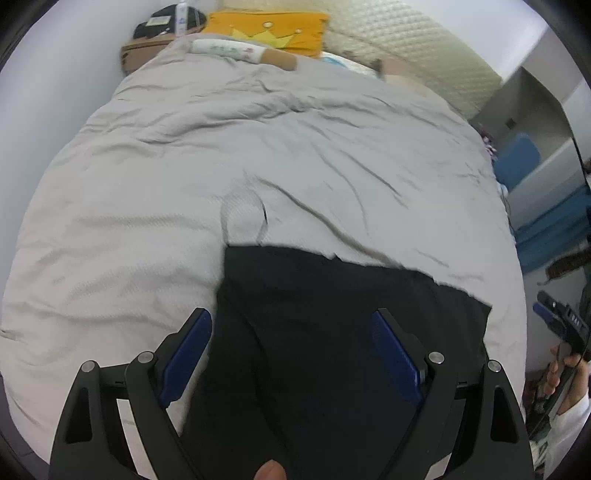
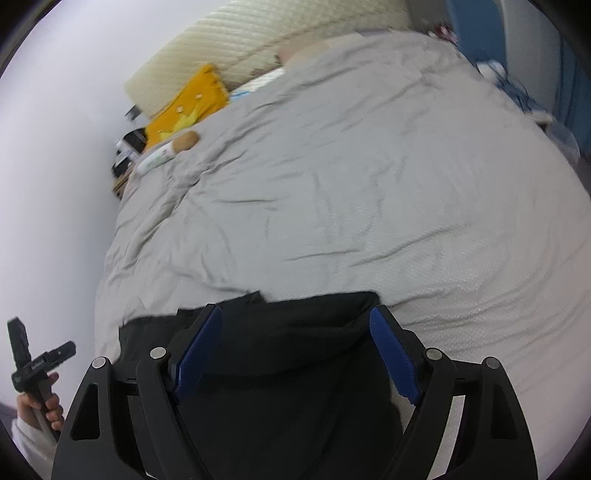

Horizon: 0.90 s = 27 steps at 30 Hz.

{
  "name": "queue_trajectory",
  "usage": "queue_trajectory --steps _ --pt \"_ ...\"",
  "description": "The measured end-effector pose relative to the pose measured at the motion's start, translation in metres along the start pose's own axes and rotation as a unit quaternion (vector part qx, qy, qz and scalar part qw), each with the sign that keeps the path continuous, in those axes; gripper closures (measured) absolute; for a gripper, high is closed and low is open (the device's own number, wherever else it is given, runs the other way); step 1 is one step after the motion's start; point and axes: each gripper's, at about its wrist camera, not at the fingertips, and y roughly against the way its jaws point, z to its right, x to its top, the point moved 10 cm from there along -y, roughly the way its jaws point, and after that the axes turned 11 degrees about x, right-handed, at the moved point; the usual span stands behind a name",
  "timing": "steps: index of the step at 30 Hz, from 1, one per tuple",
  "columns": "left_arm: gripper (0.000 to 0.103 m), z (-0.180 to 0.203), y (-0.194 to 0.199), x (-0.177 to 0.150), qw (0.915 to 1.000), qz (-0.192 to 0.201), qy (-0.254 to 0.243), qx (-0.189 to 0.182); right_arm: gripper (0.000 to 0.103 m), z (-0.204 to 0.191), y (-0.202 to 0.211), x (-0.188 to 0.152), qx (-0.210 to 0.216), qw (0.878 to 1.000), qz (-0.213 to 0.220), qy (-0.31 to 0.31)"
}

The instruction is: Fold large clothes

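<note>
A black garment (image 1: pixel 332 325) lies flat on the grey bed cover (image 1: pixel 221 155) at the near edge of the bed. My left gripper (image 1: pixel 291 317) hovers over its left part, jaws wide open and empty. The garment also shows in the right wrist view (image 2: pixel 295 339), with a thick folded edge at its far side. My right gripper (image 2: pixel 295 314) is open above that edge and holds nothing. The right gripper also shows in the left wrist view (image 1: pixel 561 325) at the far right, off the bed. The left gripper shows in the right wrist view (image 2: pixel 33 354) at lower left.
An orange cushion (image 1: pixel 269 29) with a yellow crown, a white rolled item (image 1: pixel 229 48) and a cardboard box (image 1: pixel 144 51) lie at the bed's head. A quilted cream headboard (image 1: pixel 399 48) stands behind. Blue furniture (image 1: pixel 517 158) is on the right.
</note>
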Motion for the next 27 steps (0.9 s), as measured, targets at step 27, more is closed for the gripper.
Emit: queue_trajectory --steps 27 --pt "0.003 0.073 -0.128 -0.038 0.9990 0.012 -0.032 0.030 0.008 -0.024 -0.173 -0.102 0.005 0.995 -0.058 0.076"
